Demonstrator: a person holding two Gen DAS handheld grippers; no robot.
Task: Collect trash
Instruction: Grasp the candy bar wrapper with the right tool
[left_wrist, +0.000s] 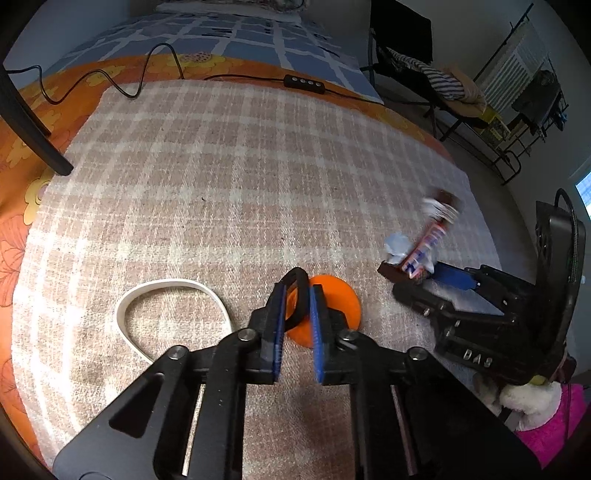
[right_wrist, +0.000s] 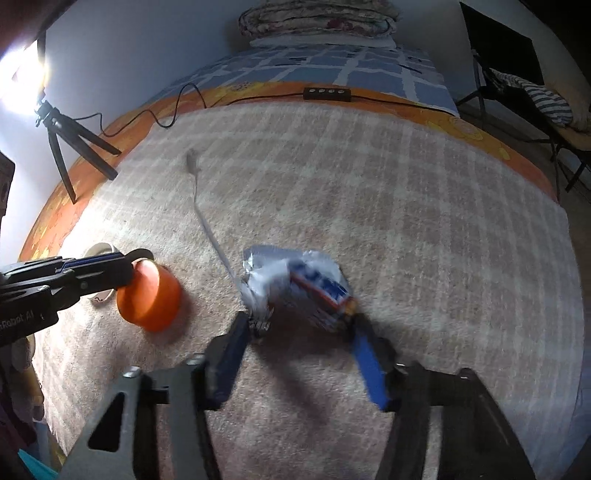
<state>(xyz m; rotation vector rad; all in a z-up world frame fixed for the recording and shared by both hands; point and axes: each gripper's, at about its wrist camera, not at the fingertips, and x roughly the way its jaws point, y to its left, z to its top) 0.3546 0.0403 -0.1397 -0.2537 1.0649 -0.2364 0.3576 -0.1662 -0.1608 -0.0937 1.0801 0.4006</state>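
A: Progress? 
B: Early-to-mid, I'd say. Left gripper (left_wrist: 297, 291) is clenched on a black loop atop the orange cup (right_wrist: 149, 297). Right gripper (right_wrist: 301, 325) is spread, straddling the crumpled wrapper (right_wrist: 295, 284); not grasped yet.
A: Surface, room?
B: Plaid blanket (left_wrist: 240, 177) on a bed, white strap (left_wrist: 166, 291) lying on it, tripod (right_wrist: 70, 144), clothes rack behind.

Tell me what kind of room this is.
Most likely a bedroom. The grippers work over a plaid blanket spread on a bed, a folded quilt lies at its far end, and a chair draped with clothes stands beside it.
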